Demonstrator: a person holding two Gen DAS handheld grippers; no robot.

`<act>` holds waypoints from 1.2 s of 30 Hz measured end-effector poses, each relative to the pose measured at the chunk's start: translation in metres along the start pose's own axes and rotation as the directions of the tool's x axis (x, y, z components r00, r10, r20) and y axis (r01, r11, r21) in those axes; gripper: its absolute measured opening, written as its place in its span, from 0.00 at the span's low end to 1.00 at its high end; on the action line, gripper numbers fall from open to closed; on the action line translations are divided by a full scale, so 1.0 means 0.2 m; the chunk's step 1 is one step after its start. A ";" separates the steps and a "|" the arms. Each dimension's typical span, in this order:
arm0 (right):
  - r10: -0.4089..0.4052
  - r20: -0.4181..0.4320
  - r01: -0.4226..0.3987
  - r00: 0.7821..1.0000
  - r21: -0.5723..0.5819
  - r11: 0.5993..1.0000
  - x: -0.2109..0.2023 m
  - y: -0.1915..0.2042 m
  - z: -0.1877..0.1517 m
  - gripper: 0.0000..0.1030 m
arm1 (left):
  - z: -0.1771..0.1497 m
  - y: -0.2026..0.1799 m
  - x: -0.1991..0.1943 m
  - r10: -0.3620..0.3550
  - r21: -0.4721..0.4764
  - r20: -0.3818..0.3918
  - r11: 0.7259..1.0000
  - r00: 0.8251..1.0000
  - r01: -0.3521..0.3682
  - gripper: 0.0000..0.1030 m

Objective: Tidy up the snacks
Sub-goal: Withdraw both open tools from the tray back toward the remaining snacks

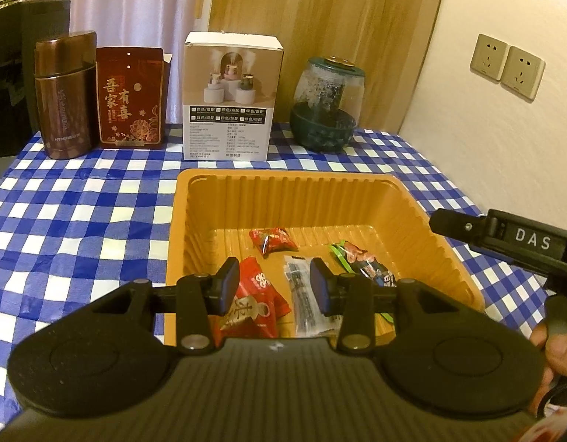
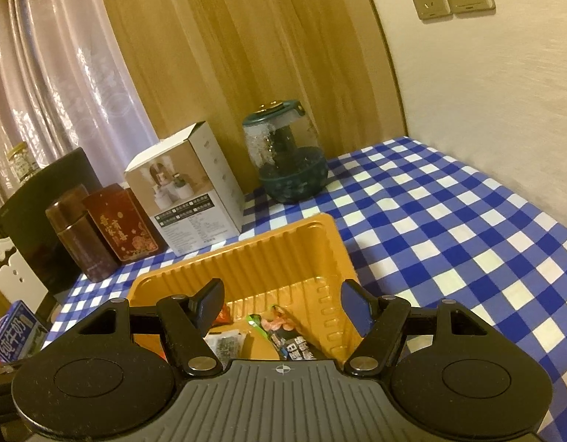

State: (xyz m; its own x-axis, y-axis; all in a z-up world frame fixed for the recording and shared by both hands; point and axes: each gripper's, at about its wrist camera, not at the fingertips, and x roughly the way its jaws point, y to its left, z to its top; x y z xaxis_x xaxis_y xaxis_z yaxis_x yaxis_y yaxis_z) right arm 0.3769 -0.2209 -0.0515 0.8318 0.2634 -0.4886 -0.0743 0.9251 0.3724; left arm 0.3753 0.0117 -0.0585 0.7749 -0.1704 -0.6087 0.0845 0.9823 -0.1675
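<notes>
An orange plastic tray (image 1: 283, 176) sits on the blue checked cloth and holds several snack packets. In it are a small red packet (image 1: 272, 239), a larger red packet (image 1: 261, 294), a clear packet with dark contents (image 1: 300, 294) and a green, red and black packet (image 1: 360, 259). My left gripper (image 1: 274, 287) hovers over the tray's near side, open, with the packets lying below its pads. My right gripper (image 2: 283, 307) stands open above the tray (image 2: 268, 254) from the right, nothing between its fingers. One of its fingers (image 1: 452, 223) shows in the left wrist view.
Along the back stand a brown canister (image 1: 64, 99), a red box (image 1: 130, 97), a white carton (image 1: 230, 99) and a glass jar with a green base (image 1: 325, 105). Wall sockets (image 1: 508, 66) are on the right. A blue milk carton (image 2: 18, 331) lies off the table's left. A hand (image 1: 556, 346) holds the right gripper.
</notes>
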 end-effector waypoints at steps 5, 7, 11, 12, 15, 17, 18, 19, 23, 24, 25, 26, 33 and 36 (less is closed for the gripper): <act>-0.013 0.003 0.013 1.000 -0.023 1.000 -0.07 -0.01 -0.03 0.68 | -0.02 -0.02 -0.04 0.003 0.014 0.006 1.000 1.000 -0.003 0.37; -0.019 0.003 0.019 1.000 -0.034 0.999 -0.10 -0.02 -0.04 0.68 | -0.04 -0.03 -0.07 0.001 0.021 0.011 1.000 1.000 -0.001 0.37; -0.023 -0.003 0.023 1.000 -0.031 0.999 -0.17 -0.06 -0.07 0.68 | -0.10 -0.05 -0.15 -0.004 0.022 0.003 1.000 1.000 0.004 0.37; -0.026 -0.002 0.026 1.000 -0.034 0.999 -0.20 -0.07 -0.08 0.68 | -0.11 -0.05 -0.17 -0.006 0.024 0.002 1.000 1.000 0.006 0.37; -0.029 -0.008 0.028 1.000 -0.034 0.999 -0.27 -0.11 -0.10 0.68 | -0.15 -0.06 -0.23 -0.008 0.035 0.003 0.999 1.000 0.008 0.37; -0.027 -0.006 0.026 1.000 -0.039 0.999 -0.32 -0.12 -0.12 0.68 | -0.18 -0.07 -0.27 -0.008 0.039 0.003 0.999 1.000 0.008 0.37; -0.029 -0.006 0.028 1.000 -0.046 0.999 -0.35 -0.13 -0.13 0.68 | -0.20 -0.07 -0.29 -0.009 0.039 0.002 0.999 1.000 0.008 0.37; -0.032 -0.008 0.031 0.999 -0.051 0.998 -0.37 -0.14 -0.14 0.68 | -0.22 -0.07 -0.31 -0.008 0.039 0.001 0.999 1.000 0.008 0.37; -0.041 -0.017 0.040 0.999 -0.052 0.998 -0.48 -0.19 -0.21 0.68 | -0.28 -0.08 -0.40 -0.011 0.036 0.002 0.999 1.000 0.011 0.42; -0.045 -0.021 0.043 0.999 -0.057 0.997 -0.50 -0.19 -0.23 0.68 | -0.30 -0.09 -0.42 -0.014 0.039 0.005 0.999 1.000 0.014 0.42; -0.049 -0.027 0.047 0.998 -0.061 0.997 -0.53 -0.20 -0.25 0.68 | -0.32 -0.09 -0.44 -0.015 0.045 0.007 0.999 1.000 0.014 0.42; -0.053 -0.036 0.050 0.998 -0.062 0.997 -0.55 -0.21 -0.28 0.68 | -0.34 -0.10 -0.45 -0.015 0.050 0.006 0.999 1.000 0.015 0.43; -0.069 -0.094 0.062 0.993 -0.077 0.995 -0.68 -0.25 -0.49 0.68 | -0.47 -0.14 -0.54 -0.030 0.048 -0.027 0.998 0.999 0.031 0.45; -0.060 -0.113 0.051 0.992 -0.084 0.995 -0.71 -0.24 -0.57 0.68 | -0.54 -0.16 -0.57 -0.022 0.060 -0.043 0.998 0.999 0.024 0.51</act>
State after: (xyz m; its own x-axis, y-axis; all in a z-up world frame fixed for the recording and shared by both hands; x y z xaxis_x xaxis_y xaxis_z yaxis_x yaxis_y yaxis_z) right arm 0.1994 -0.2712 -0.0886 0.7672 0.2363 -0.5963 -0.0779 0.9571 0.2790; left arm 0.2171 -0.0093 -0.0683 0.7449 -0.1950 -0.6380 0.1407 0.9807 -0.1356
